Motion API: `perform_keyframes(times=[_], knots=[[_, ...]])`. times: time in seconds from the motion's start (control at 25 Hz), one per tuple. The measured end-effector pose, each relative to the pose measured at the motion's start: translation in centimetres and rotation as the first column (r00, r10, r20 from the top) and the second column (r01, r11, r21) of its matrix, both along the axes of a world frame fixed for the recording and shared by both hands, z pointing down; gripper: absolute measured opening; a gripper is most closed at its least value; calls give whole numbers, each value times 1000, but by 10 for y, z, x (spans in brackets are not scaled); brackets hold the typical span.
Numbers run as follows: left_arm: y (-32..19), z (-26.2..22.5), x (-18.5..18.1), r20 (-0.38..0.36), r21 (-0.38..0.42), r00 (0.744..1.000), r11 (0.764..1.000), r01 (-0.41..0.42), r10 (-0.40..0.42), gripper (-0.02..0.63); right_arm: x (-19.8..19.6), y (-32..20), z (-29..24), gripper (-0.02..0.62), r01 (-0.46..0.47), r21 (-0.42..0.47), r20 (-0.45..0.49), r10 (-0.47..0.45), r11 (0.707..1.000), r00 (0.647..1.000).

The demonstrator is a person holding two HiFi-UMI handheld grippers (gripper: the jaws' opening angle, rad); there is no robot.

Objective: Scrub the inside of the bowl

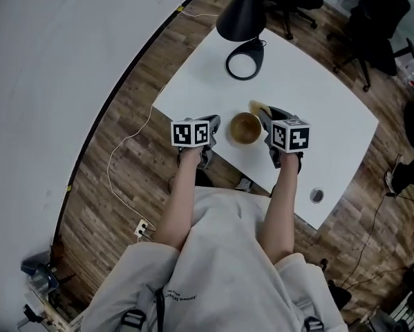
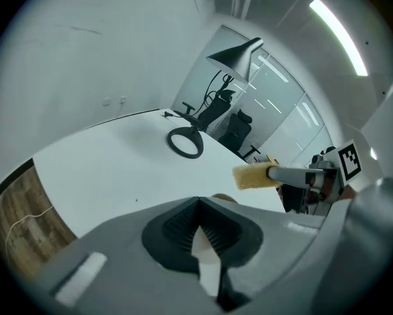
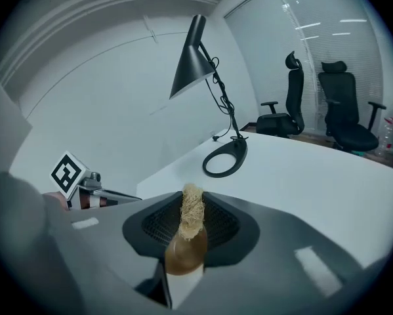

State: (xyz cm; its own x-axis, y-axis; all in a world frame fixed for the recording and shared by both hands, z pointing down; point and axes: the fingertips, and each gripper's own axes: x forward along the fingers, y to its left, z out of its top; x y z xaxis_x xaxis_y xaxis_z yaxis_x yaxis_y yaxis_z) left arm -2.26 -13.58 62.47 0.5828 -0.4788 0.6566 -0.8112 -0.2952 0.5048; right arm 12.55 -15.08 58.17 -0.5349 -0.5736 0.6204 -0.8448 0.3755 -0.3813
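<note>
Left hand-held gripper (image 2: 197,201): pressed together at the tips, nothing between the dark ribbed pads; level with the bowl on its left side in the head view, a little apart from it.
Right hand-held gripper (image 3: 191,202): pinching the sponge, which stands up out of the tips; on the bowl's right side in the head view.
Sponge (image 2: 253,176): pale yellow and rough; sticking out past the right jaws, clear of the desk in the left gripper view; at the bowl's far right rim in the head view, contact with the rim not clear.
Bowl (image 1: 246,128): brown, round, upright on the desk near its front edge, between the two grippers; seen below the sponge through the right jaws.
Desk (image 1: 317,95): white, set at an angle to the wall.
Lamp (image 1: 242,14): black, cone shade on a thin stem, behind the bowl and well apart from it.
Lamp base (image 3: 237,151): open black ring lying flat on the desk.
Marker cubes: one (image 1: 191,132) on the left gripper, one (image 1: 290,135) on the right.
Forearms: bare, reaching down to both grippers from a light sweatshirt.
Floor (image 1: 103,185): wood planks, a thin white cable (image 1: 120,146) trailing across them.
Office chairs (image 3: 344,100): black, beyond the far side of the desk.
</note>
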Motion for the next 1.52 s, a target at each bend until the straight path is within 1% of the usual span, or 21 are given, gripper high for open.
perform_keyframes(times=[0.08,0.12,0.2,0.24,0.28,0.32,0.44,0.52,0.64,0.76,0.84,0.92,1.04,1.12,1.2,1.28,1.32,1.36,1.4,1.48,1.52], knots=[[13,14,-2,-13,-52,999,998,46,-47,2,-2,0,3,112,22,-4,-12,-22,1000,1000],[19,22,-1,-36,-89,995,992,86,-90,2,-3,-2,2,112,29,-3,-14,-29,1000,999],[30,35,4,-119,-163,976,973,161,-182,2,-9,-1,2,112,56,3,-17,-56,998,998],[35,39,8,-162,-191,964,965,181,-213,2,-14,2,2,112,79,6,-24,-79,997,997],[38,42,12,-191,-211,954,959,191,-232,8,-18,6,3,112,105,7,-37,-104,994,994],[40,44,15,-200,-219,950,956,195,-240,31,-20,11,4,112,127,7,-51,-126,992,991],[41,47,25,-181,-212,953,956,203,-243,45,-15,21,6,112,149,6,-71,-148,989,986],[41,51,30,-164,-209,955,955,211,-247,55,-5,26,6,112,139,5,-71,-138,990,988],[41,60,33,-103,-205,964,953,222,-247,55,9,32,4,112,114,9,-71,-113,993,991],[36,65,35,-96,-200,960,950,241,-263,55,17,35,1,112,97,19,-80,-95,995,992],[35,66,35,-71,-190,961,950,250,-267,47,23,36,-1,112,85,24,-81,-83,996,993],[36,67,37,-36,-177,967,954,244,-254,17,27,38,-5,112,75,32,-75,-73,997,995],[38,65,44,14,-150,979,967,204,-204,15,30,38,-13,112,75,51,-59,-72,996,996],[36,59,50,39,-118,986,979,164,-160,14,32,37,-15,112,72,59,-51,-69,996,996],[31,46,54,68,-50,991,992,116,-113,14,37,35,-16,112,55,63,-40,-53,997,998],[23,27,54,137,54,989,997,52,-59,13,42,31,-20,112,25,75,-6,-25,997,1000],[18,15,53,192,111,981,994,7,-28,14,45,28,-24,112,4,86,16,-5,996,1000],[13,3,54,259,168,966,985,-49,3,14,48,24,-28,112,-19,101,36,15,995,999],[10,-8,56,331,220,943,969,-113,35,12,51,20,-33,110,-40,115,52,34,993,998],[5,-23,65,458,300,885,921,-248,89,12,54,14,-42,110,-65,142,77,54,988,996],[4,-30,71,502,328,858,895,-304,108,12,51,12,-47,110,-66,153,89,53,986,995]])
